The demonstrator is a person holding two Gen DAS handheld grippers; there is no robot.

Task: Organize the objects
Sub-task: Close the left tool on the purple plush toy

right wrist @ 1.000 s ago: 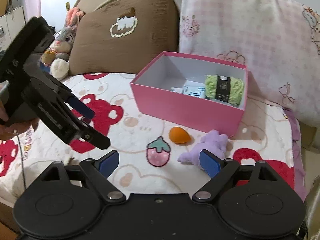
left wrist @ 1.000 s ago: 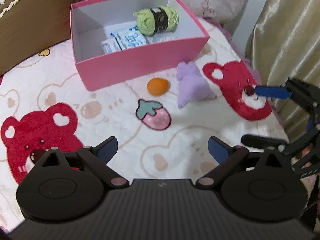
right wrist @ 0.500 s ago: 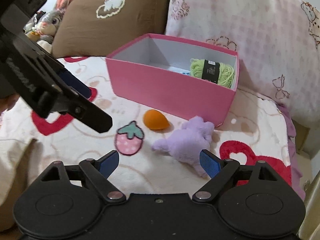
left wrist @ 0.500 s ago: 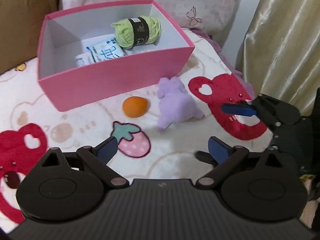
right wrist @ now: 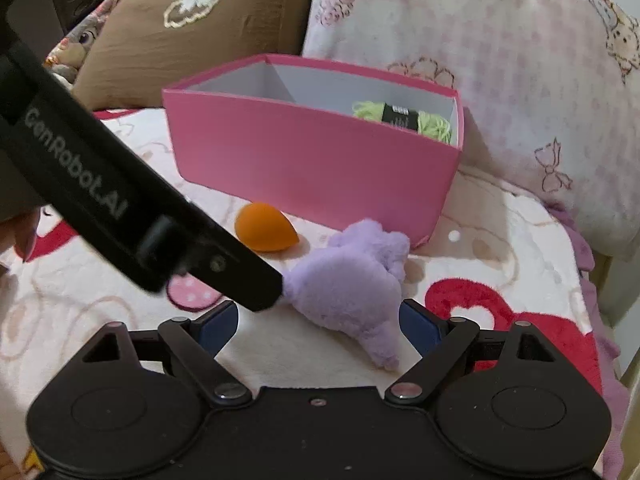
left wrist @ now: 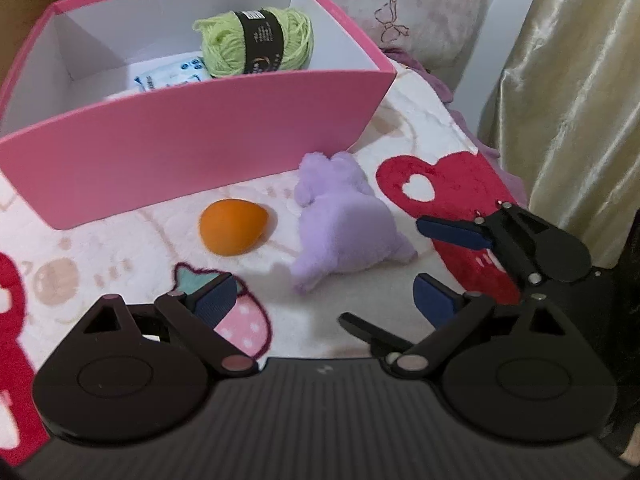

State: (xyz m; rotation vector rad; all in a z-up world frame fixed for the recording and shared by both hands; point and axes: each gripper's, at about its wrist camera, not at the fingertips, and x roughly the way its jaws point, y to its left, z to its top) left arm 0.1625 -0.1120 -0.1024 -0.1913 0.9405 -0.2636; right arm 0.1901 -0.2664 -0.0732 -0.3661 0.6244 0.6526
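Observation:
A purple plush toy (left wrist: 344, 224) lies on the bear-print blanket in front of the pink box (left wrist: 192, 148). An orange egg-shaped sponge (left wrist: 232, 226) sits just left of it. In the right wrist view my right gripper (right wrist: 320, 324) is open, and the near end of the plush (right wrist: 348, 288) lies between its blue pads without touching them. My left gripper (left wrist: 324, 300) is open and empty, low over the blanket in front of the sponge and plush. One of its black fingers (right wrist: 224, 264) crosses the right wrist view beside the plush.
Inside the pink box lie a green yarn ball (left wrist: 256, 42) and blue-white packets (left wrist: 168, 74). Pillows (right wrist: 480, 60) rise behind the box. A gold curtain (left wrist: 568, 80) hangs past the bed's right edge. A strawberry print (left wrist: 240, 324) marks the blanket.
Both grippers have come down and closer to the box. The right gripper now has the plush's near end between its fingers, and the left gripper has moved in next to it.

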